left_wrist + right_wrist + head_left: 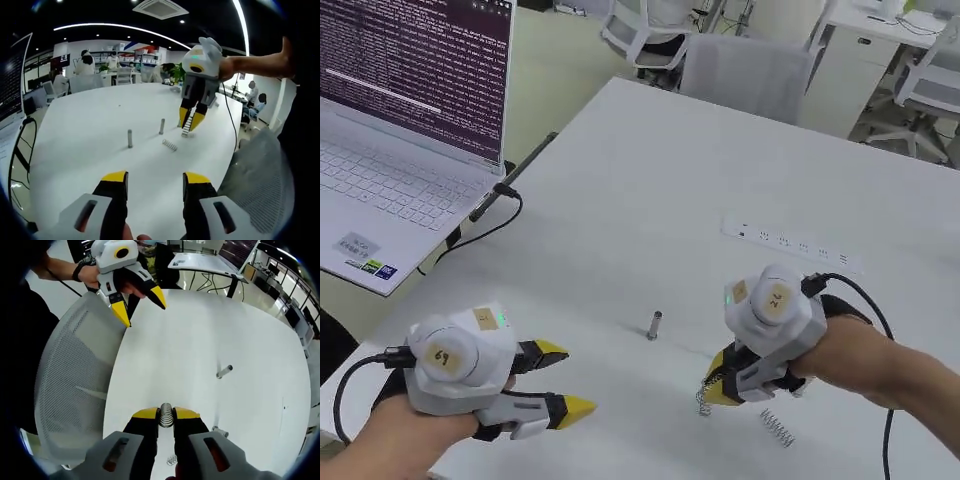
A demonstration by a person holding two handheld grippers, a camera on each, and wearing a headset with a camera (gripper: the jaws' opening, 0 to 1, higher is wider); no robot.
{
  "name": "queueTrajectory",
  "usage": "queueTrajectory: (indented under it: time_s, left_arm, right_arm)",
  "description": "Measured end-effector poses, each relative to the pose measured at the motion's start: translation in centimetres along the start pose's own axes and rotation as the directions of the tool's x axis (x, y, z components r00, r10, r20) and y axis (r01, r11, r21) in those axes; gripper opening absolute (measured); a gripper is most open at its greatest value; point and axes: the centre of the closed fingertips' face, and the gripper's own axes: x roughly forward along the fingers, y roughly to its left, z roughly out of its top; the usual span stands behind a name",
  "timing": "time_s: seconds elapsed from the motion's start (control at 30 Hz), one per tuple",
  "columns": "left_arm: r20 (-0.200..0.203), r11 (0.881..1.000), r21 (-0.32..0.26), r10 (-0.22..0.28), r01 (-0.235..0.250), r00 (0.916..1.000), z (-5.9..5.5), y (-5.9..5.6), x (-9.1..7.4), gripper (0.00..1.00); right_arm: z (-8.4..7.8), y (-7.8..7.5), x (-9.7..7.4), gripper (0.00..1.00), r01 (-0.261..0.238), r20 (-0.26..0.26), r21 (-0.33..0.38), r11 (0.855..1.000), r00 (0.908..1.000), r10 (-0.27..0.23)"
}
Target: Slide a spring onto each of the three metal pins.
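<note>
My right gripper (719, 386) is shut on a small steel spring (703, 400), which hangs upright just above the white table; its own view shows the spring (166, 415) pinched between the yellow tips (166, 414). A short metal pin (654, 325) stands to its left. Two upright pins (130, 138) (161, 126) appear in the left gripper view. A second spring (776, 427) lies loose on the table. My left gripper (563, 378) is open and empty near the table's front edge (156, 177).
An open laptop (400, 150) sits at the far left with a black cable (485, 232) running from it. A white power strip (790, 242) lies behind the work area. A grey mesh chair (75, 380) stands at the table's near edge.
</note>
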Motion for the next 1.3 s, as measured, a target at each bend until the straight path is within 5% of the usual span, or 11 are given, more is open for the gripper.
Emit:
queueTrajectory:
  time_s: [0.7, 1.3]
  left_arm:
    - [0.007, 0.998, -0.043, 0.037, -0.037, 0.9993, -0.6, 0.9, -1.1, 0.52]
    - [0.011, 0.997, -0.061, 0.052, -0.051, 0.9986, -0.7, 1.3, -1.4, 0.54]
  right_arm:
    - [3.3, -5.5, 0.4, 0.08, 0.035, -0.017, -0.020, 0.999, 0.9992, -0.036]
    - [4.6, -9.0, 1.0, 0.08, 0.066, -0.004, 0.008, 0.998, 0.9978, -0.066]
